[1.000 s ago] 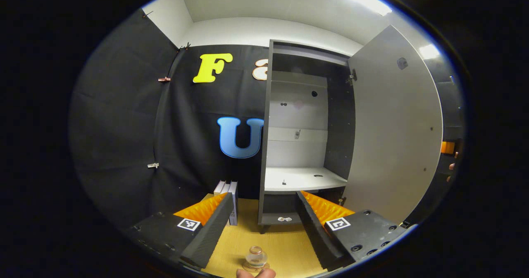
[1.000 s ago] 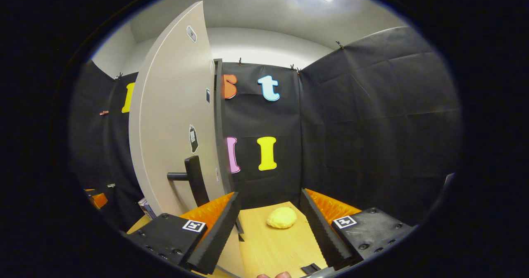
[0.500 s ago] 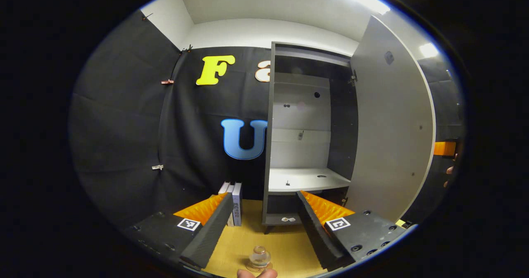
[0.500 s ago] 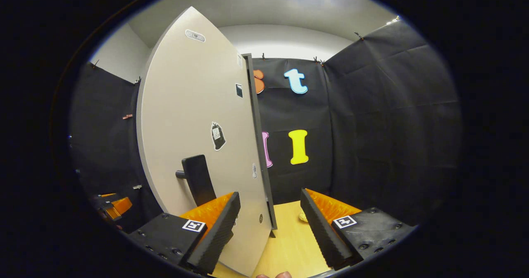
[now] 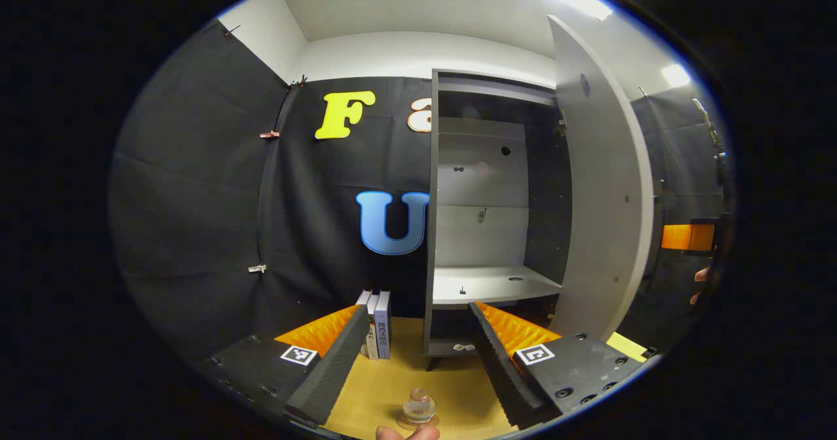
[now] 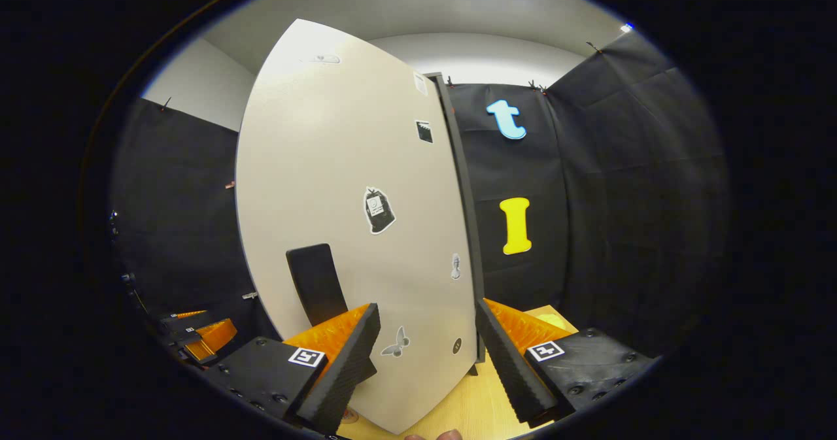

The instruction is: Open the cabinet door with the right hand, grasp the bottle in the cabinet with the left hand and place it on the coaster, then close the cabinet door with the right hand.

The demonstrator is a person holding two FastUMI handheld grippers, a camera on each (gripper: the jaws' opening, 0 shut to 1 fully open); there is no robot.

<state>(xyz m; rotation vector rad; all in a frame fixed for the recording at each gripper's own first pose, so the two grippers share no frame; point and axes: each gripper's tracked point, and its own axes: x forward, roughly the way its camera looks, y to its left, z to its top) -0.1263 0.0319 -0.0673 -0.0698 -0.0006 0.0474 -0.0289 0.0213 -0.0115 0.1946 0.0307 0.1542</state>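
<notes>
The right gripper (image 6: 425,368) had its fingers spread, gripping nothing, with the half-open cabinet door (image 6: 353,231) directly ahead and its dark handle (image 6: 315,283) just left of the fingers. The left gripper (image 5: 418,355) was also spread and empty; the glass bottle (image 5: 419,406) stood upright on the coaster (image 5: 400,422) below it. The cabinet (image 5: 487,231) shelves held nothing.

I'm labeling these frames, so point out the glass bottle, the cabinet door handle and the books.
glass bottle (image 5: 419,406), left gripper view, on its round body.
cabinet door handle (image 6: 315,283), right gripper view, on its flat front.
books (image 5: 377,322), left gripper view, on the spines.
</notes>
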